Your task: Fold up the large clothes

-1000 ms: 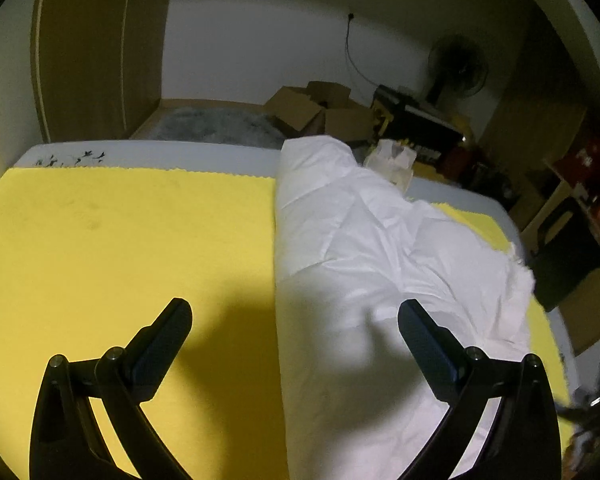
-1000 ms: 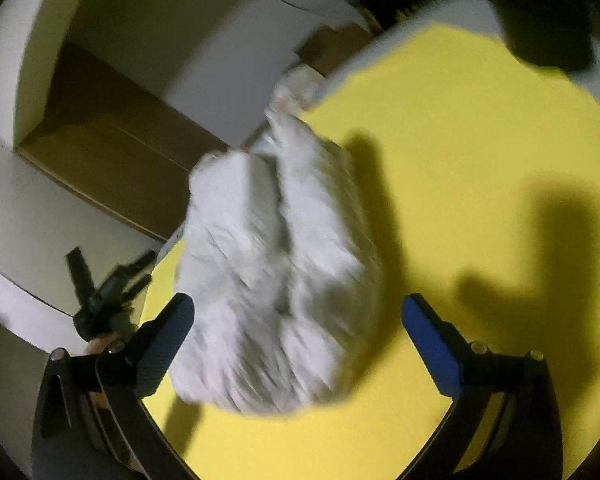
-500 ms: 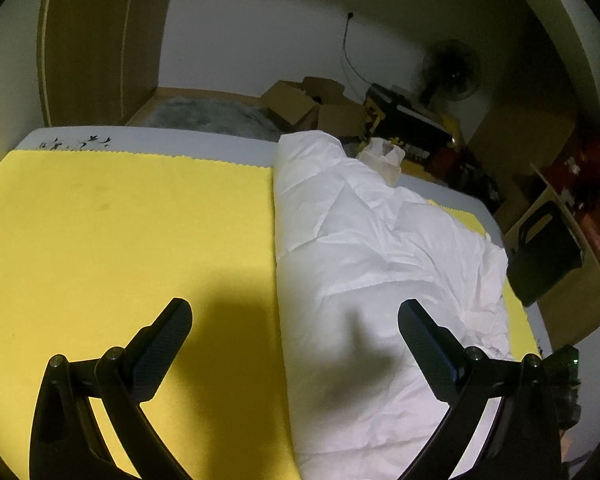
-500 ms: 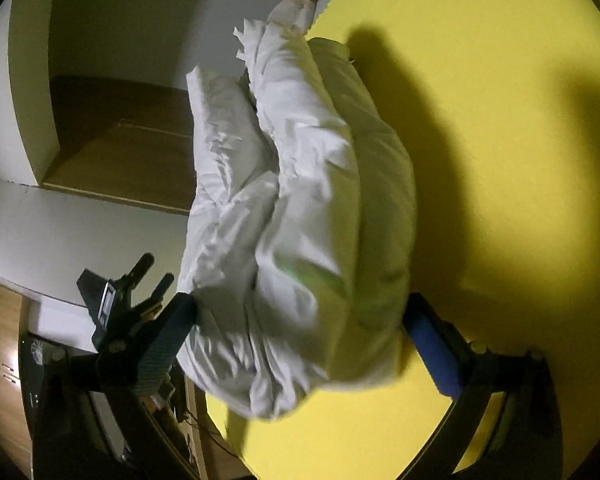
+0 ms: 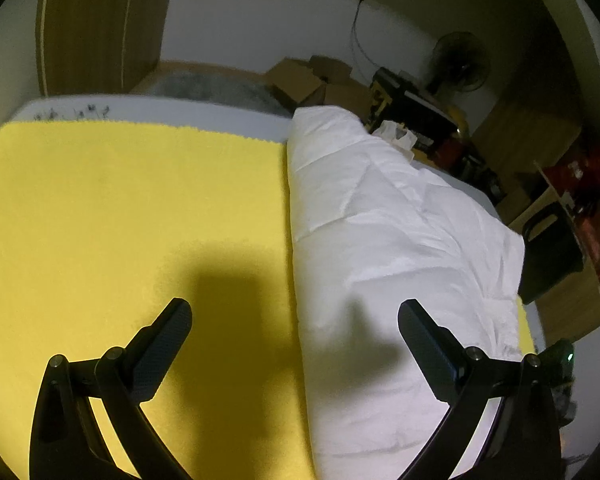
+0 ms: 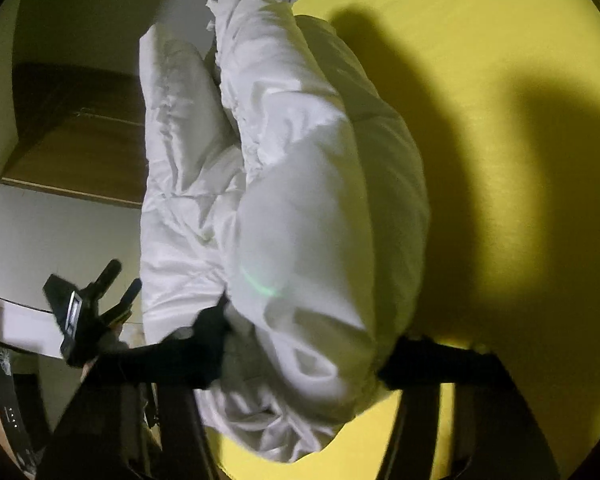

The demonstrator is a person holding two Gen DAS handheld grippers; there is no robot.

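While the white padded garment [image 6: 284, 208] is lying bunched on the yellow sheet [image 6: 500, 80], filling the centre of the right wrist view, our right gripper [image 6: 300, 344] is closing its fingers around the near end. Gripping only the slippery outer layer could let the bulk slide out. Our left gripper [image 5: 296, 344] is hovering with fingers apart. Motion blur is hiding the pads' contact.

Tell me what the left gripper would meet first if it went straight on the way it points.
Probably the yellow cover, close beside the white garment's left edge; the open left gripper holds nothing, and depth is unclear.
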